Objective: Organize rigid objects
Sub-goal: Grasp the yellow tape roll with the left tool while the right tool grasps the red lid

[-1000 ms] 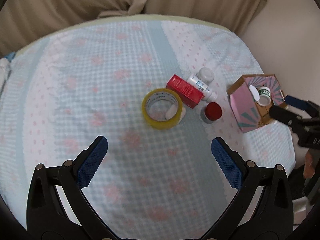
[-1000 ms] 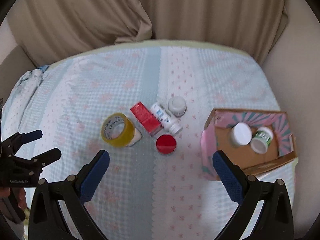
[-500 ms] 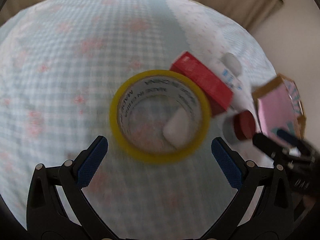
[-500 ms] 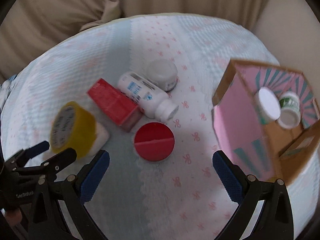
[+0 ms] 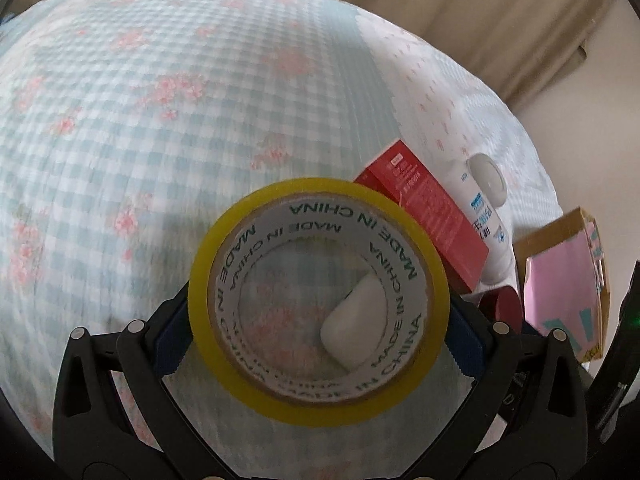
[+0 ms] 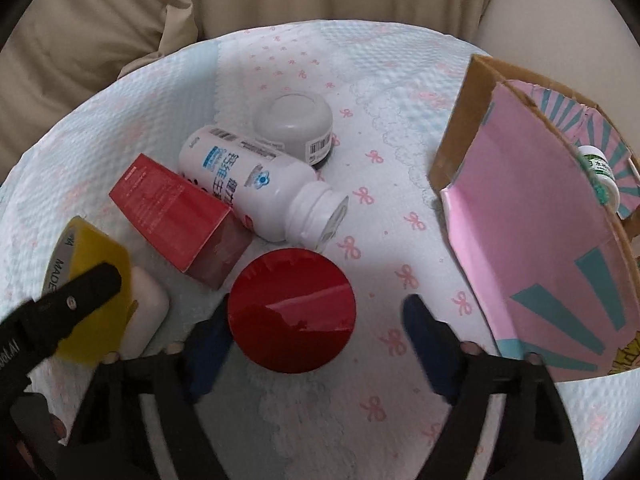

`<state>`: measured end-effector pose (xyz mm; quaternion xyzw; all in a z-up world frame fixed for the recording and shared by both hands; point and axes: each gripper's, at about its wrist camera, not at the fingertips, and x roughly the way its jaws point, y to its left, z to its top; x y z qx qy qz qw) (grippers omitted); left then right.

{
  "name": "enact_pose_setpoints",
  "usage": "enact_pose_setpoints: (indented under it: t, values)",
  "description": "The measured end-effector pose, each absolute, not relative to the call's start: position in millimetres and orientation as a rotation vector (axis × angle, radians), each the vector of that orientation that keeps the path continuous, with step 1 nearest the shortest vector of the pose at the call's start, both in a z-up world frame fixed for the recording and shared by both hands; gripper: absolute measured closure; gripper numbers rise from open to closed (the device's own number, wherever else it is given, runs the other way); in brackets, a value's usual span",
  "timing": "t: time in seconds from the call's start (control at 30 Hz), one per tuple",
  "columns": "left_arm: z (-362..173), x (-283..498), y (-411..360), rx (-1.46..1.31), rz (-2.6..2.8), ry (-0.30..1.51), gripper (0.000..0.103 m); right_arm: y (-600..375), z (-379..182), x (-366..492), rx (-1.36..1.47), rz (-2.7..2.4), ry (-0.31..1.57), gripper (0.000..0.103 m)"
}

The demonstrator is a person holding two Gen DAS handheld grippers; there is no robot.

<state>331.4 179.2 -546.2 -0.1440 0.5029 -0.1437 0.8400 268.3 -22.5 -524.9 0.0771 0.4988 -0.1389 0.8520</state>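
The step in hand looks like a double pickup: each gripper is settling over one loose item so it can go into the box [image 6: 532, 216] at the right of the right wrist view, where a green-labelled bottle [image 6: 600, 172] already peeks over the rim. In the left wrist view the left gripper [image 5: 318, 320] has its fingers spread on either side of the tape roll [image 5: 420, 264], which fills the lower centre of the frame; the blue pads sit just beside or against its yellow wall, and I cannot tell whether they press on it yet. In the right wrist view the right gripper [image 6: 308, 340] stands with fingers spread around the red lid [image 6: 292, 312] at lower centre, a clear gap showing on the right side. Next, I judge, each pair of fingers must close squarely across its round item before lifting, the roll without dragging the white block [image 5: 354, 322] inside its ring. The red carton [image 6: 176, 212], the white bottle [image 6: 256, 184] lying on its side and the grey jar [image 6: 294, 124] wait mid-frame on the bedspread [image 6: 280, 48]. Hidden: the roll covers the pad tips, the box interior is mostly screened by its pink wall, and what lies under the red lid cannot be made out.
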Motion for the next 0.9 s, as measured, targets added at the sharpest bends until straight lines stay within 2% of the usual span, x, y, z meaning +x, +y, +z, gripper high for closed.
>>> enact_pose_setpoints:
  t: [0.13, 0.17, 0.6, 0.9]
  values:
    - [-544, 332, 178, -0.29, -0.297, 1.054, 0.003, -17, -525, 270, 0.164, -0.254, 1.051, 0.052]
    - [-543, 333, 177, -0.287, -0.297, 1.053, 0.004, -14, -525, 271, 0.156, -0.246, 1.056, 0.053]
    - [-535, 322, 184, -0.266, -0.277, 1.057, 0.004, -12, -522, 270, 0.137, -0.236, 1.059, 0.053]
    - [-497, 304, 197, -0.227, -0.256, 1.009, 0.004, -9, -494, 254, 0.146, -0.221, 1.03, 0.053]
